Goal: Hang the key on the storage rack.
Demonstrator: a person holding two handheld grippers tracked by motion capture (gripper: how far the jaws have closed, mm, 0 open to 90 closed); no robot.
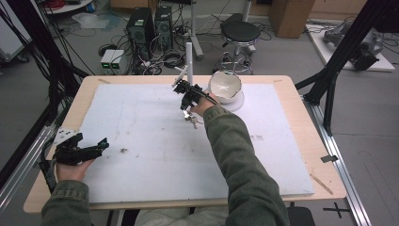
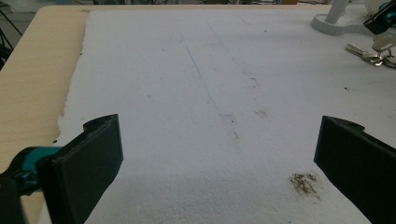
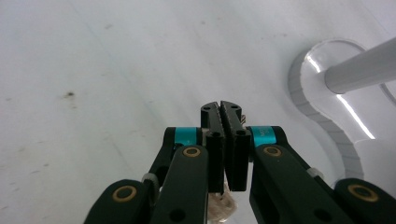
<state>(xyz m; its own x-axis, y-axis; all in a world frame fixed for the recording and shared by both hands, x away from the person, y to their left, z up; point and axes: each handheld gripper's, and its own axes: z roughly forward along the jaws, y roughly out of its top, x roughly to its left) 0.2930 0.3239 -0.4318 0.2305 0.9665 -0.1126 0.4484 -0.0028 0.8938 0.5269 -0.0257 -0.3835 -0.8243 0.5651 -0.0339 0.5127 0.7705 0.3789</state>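
Left gripper (image 1: 96, 146): nearest, at the worktop's near left edge over the white foam-covered worktop (image 1: 141, 141); jaws spread wide, nothing between them.

Right gripper (image 3: 225, 114): farther in, jaws pressed together, pinching the small bunch of silver metal keys (image 1: 191, 118), which hangs below it just above the foam.

Keys from left gripper: far off to its right and ahead (image 2: 373, 55), well apart.

White stand with upright post and short pegs (image 1: 189, 61): just beyond the right gripper; its curved base (image 3: 322, 116) lies close ahead to the right.

Nearer hand: the right, by judgement the one to hang the keys.
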